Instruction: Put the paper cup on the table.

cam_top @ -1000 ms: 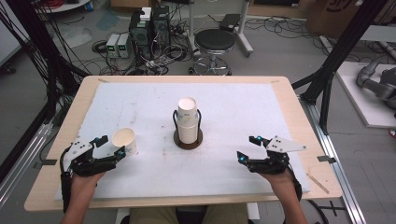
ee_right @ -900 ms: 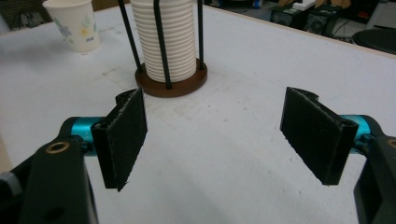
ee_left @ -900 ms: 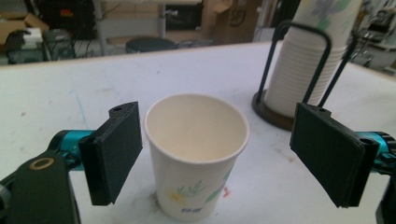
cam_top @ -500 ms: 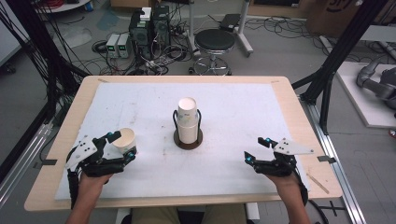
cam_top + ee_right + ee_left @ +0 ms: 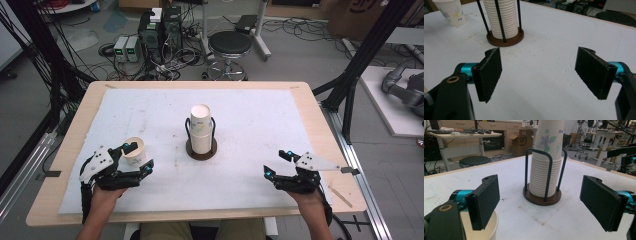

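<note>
A: Obstacles on the tabletop (image 5: 250, 100)?

B: Two. The cup stack (image 5: 201, 127) in its wire holder (image 5: 201, 149) stands mid-tabletop; a single paper cup (image 5: 135, 151) stands just beside the left tool (image 5: 137, 157), partly under its near jaw.

A: Free room?

B: Bare surface between holder and right tool (image 5: 276, 164), well apart. Behind the stack, open to the far edge. Between cup and holder, a clear lane.
</note>
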`<control>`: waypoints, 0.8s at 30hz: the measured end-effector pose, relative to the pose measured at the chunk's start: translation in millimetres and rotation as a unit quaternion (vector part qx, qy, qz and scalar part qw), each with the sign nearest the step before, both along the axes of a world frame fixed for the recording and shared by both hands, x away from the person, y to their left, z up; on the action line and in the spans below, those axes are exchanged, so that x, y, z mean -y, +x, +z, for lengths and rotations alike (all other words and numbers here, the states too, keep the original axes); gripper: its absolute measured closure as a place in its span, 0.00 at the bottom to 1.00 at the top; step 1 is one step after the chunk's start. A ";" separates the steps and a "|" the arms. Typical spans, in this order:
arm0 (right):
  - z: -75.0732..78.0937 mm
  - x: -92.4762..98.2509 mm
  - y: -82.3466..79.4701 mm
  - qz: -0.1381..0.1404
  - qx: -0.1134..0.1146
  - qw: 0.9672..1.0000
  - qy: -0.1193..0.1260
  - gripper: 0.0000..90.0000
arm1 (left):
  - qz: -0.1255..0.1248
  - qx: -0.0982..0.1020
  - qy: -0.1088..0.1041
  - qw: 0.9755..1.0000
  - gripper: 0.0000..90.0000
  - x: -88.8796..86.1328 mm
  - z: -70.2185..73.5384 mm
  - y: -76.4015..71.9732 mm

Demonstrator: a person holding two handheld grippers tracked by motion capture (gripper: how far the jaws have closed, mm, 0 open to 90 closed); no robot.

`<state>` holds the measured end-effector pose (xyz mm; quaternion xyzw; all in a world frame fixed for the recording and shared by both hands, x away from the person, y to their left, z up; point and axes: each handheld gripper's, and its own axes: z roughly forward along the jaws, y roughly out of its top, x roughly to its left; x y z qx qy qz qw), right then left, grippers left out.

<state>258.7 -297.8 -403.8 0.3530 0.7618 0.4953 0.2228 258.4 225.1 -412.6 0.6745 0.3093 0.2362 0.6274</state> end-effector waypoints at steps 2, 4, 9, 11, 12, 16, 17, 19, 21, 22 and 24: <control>0.3 -1.2 -0.5 -0.001 -0.001 1.000 0.002 0.25 | 0.003 -0.001 -0.003 1.000 0.18 -1.4 -0.4 0.1; 0.1 -2.2 -0.3 0.001 -0.001 1.000 -0.001 0.25 | 0.005 -0.003 -0.006 1.000 0.19 -2.4 -1.0 0.0; -1.1 -3.5 1.6 0.003 -0.002 1.000 -0.004 0.25 | 0.009 -0.004 -0.002 1.000 0.19 -4.3 -2.0 -0.2; -1.5 -4.1 2.3 0.004 -0.003 1.000 -0.003 0.25 | 0.010 -0.003 -0.001 1.000 0.19 -4.4 -2.2 -0.4; -1.7 -4.4 2.5 0.004 -0.003 1.000 -0.004 0.25 | 0.009 -0.004 -0.002 1.000 0.19 -4.1 -2.3 -0.8; -1.5 -4.6 3.0 0.006 0.000 1.000 -0.005 0.25 | 0.009 -0.004 0.000 1.000 0.19 -3.9 -2.4 -1.2; -1.5 -4.6 2.8 0.005 -0.001 1.000 -0.005 0.25 | 0.008 -0.004 0.000 1.000 0.19 -3.9 -2.5 -1.1; -1.7 -4.2 2.7 0.005 -0.003 1.000 -0.004 0.25 | 0.008 -0.004 0.000 1.000 0.19 -3.7 -2.6 -0.6; -1.9 -3.6 3.0 0.005 -0.002 1.000 -0.005 0.25 | 0.007 -0.005 0.000 1.000 0.19 -3.3 -2.9 -0.2; -2.2 -3.4 3.1 0.004 -0.003 1.000 -0.002 0.25 | 0.007 -0.005 0.000 1.000 0.19 -3.2 -3.0 -0.1; -2.7 -2.7 3.5 0.003 -0.005 1.000 -0.002 0.25 | 0.007 -0.006 0.000 1.000 0.19 -3.2 -3.0 0.1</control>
